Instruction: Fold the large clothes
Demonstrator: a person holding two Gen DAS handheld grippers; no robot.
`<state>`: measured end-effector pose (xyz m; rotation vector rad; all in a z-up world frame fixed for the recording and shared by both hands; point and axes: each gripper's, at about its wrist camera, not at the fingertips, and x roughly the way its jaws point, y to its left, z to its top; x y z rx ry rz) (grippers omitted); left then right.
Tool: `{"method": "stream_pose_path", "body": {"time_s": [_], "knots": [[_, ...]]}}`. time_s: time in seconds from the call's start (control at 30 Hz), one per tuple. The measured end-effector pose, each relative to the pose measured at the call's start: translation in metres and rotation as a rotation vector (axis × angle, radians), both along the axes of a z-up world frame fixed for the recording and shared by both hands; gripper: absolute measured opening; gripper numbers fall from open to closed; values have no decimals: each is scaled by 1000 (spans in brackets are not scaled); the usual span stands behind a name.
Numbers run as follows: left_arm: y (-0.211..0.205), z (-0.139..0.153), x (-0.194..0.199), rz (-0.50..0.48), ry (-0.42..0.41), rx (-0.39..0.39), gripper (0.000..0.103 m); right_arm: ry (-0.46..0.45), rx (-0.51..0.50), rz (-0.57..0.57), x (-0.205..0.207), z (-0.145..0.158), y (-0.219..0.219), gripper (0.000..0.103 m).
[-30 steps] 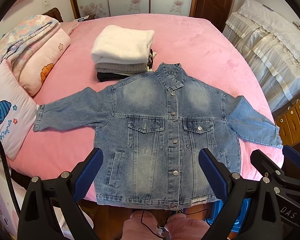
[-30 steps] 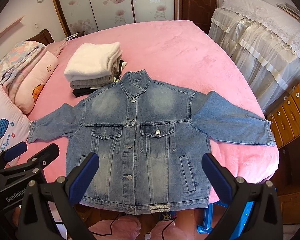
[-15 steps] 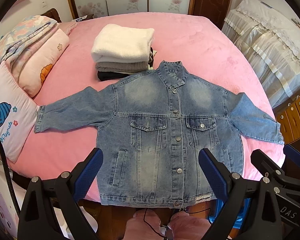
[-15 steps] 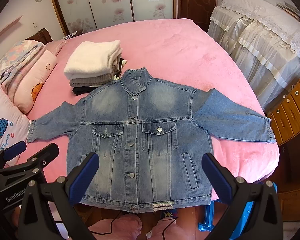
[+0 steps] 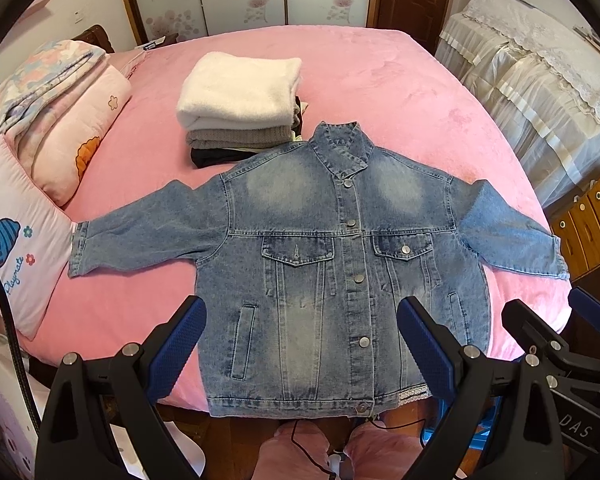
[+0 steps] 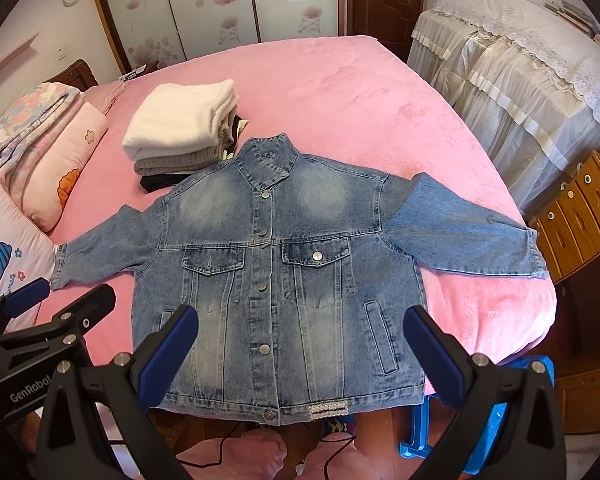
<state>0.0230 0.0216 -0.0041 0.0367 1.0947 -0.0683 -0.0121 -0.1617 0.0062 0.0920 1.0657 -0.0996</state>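
Left wrist view shows the pink bed (image 5: 380, 92) filling the room's middle, with the denim jacket (image 5: 324, 264) spread flat, front up and buttoned, sleeves out to both sides, its hem hanging just over the near edge. Against the frames of a second ago, the jacket sits a little lower and larger in view, so both cameras have edged closer to it; the jacket itself has not shifted on the bed. Beyond the jacket's collar stands a stack of folded clothes (image 5: 240, 104), touching its shoulder. Pillows (image 5: 28, 216) lie off the jacket's sleeve on the person's left; a lace-draped piece of furniture (image 5: 540, 80) and wooden drawers (image 6: 580, 216) stand past the other sleeve. Behind the bed are floral wardrobe doors (image 6: 236, 4). The left gripper (image 5: 300, 344) and right gripper (image 6: 300, 344) both hover above the jacket's lower half, fingers spread wide, holding nothing.
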Motion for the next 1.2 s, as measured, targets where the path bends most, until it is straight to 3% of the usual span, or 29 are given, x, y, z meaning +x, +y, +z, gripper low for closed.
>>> {"method": "stream_pose_path", "body": {"time_s": [0.8,1.2], "knots": [[-13,6,37,-136,-20,-49,96,-40,-85,-110,7,15,0,103],[-44,24,46,-291,-83,-89,96,-85,-146,-240,-14,33,-16,103]]}}
